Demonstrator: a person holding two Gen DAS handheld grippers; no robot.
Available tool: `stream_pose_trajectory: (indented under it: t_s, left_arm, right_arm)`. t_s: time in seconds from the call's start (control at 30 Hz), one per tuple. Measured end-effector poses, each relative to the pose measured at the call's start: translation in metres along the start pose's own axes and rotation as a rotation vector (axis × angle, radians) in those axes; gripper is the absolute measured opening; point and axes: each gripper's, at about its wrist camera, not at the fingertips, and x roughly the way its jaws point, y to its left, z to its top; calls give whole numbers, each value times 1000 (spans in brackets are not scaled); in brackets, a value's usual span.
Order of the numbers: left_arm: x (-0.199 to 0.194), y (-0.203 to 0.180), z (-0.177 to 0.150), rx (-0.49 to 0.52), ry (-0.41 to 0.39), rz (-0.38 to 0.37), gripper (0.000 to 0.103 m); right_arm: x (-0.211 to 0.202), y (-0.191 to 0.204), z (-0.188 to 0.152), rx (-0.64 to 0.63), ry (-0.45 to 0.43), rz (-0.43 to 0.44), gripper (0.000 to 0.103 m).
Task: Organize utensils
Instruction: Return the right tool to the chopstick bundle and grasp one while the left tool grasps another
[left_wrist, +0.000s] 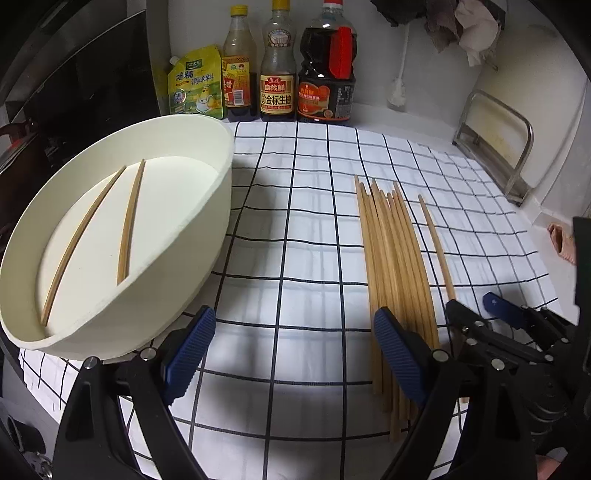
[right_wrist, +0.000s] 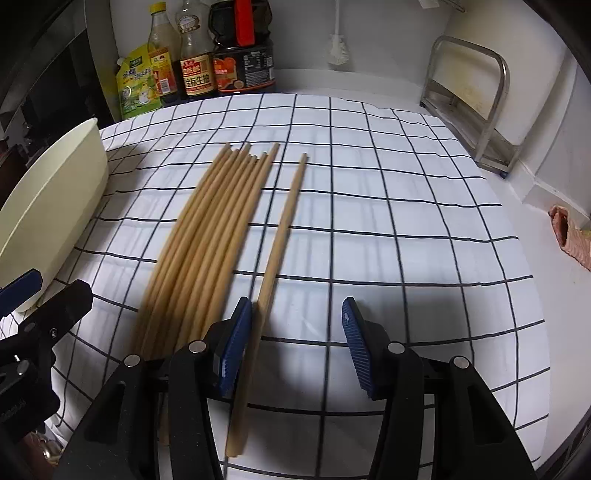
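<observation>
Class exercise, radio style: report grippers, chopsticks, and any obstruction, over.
Left gripper open, empty. Right gripper open astride the lone chopstick, not clamped. Two chopsticks in the white tub; bundle on the cloth. Nothing in the way.

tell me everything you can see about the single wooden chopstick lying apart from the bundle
The single pale wooden chopstick is slim, round and straight. It lies flat on the white black-grid cloth, just right of the chopstick bundle and apart from it. Its near part runs between the right gripper's open blue pads, close against the left pad.
</observation>
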Motion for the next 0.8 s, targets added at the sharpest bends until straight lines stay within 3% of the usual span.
stream_pose_trajectory:
  t_s: [0.3, 0.8]
  left_arm:
    - [18, -17, 2, 42, 36, 7, 86]
    - [37, -22, 4, 46, 54, 45, 86]
  right_arm:
    - [-3, -24, -3, 54, -8, 1, 49]
    - [-3, -25, -3, 47, -22, 5, 49]
